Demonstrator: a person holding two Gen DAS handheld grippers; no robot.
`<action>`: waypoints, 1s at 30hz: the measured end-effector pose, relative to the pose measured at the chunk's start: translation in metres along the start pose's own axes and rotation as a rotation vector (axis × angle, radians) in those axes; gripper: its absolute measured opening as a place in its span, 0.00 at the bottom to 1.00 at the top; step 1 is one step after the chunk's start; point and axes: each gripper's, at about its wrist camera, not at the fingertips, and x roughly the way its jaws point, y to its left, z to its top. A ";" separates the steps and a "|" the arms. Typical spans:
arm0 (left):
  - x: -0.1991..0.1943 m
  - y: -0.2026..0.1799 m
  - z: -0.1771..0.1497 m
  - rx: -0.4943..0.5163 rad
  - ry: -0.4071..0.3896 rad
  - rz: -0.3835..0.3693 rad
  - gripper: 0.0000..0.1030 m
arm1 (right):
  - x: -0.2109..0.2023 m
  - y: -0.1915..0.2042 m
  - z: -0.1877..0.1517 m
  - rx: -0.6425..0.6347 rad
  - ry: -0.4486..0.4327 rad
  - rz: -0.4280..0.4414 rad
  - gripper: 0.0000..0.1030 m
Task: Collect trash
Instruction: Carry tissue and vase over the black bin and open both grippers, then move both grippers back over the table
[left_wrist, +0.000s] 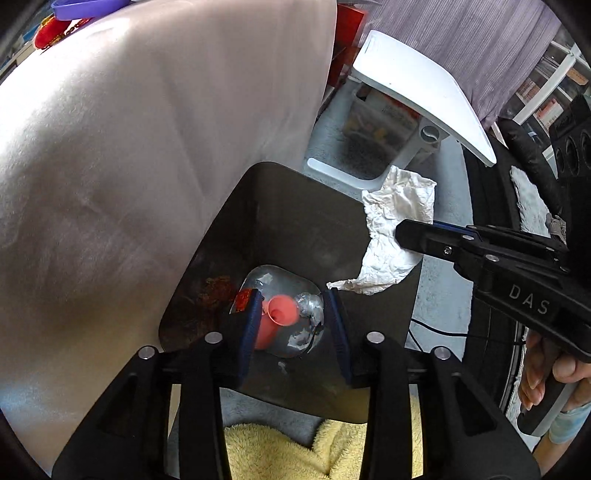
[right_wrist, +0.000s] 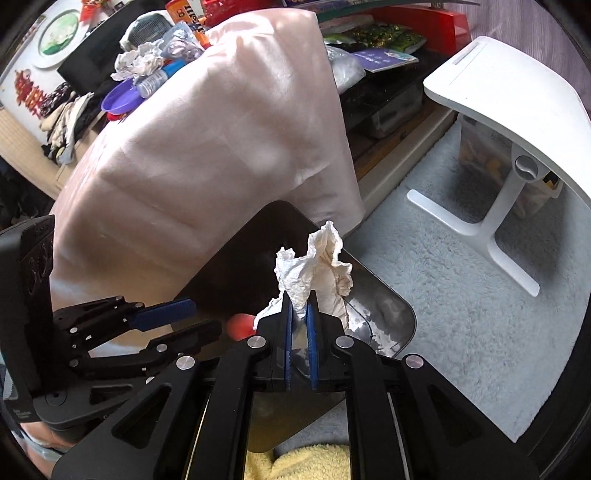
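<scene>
Over the grey carpet (right_wrist: 461, 295), a crumpled tissue (right_wrist: 317, 269) is being pinched by the right tool (right_wrist: 299, 325) above the bin (right_wrist: 399, 314) at 12 o'clock, the left tool (left_wrist: 291, 321) spread, more trash (right_wrist: 136, 62) being left at 10 o'clock.

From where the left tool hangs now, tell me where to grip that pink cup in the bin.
Grip the pink cup across its side wall near the open rim, coming straight down from above. It lies tipped on the floor of the bin, directly between the open left tool.

Cluttered home room: fluffy carpet (right_wrist: 461, 295), white side table (right_wrist: 517, 103), draped cloth (right_wrist: 221, 147).
</scene>
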 end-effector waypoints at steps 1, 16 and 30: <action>-0.001 0.001 0.000 0.002 -0.001 0.002 0.37 | 0.001 0.000 0.001 0.003 0.004 -0.001 0.12; -0.085 -0.010 -0.014 0.042 -0.154 0.058 0.80 | -0.055 0.014 0.002 0.068 -0.141 -0.010 0.73; -0.165 0.023 -0.024 0.002 -0.260 0.141 0.91 | -0.109 0.053 0.007 0.035 -0.282 0.005 0.82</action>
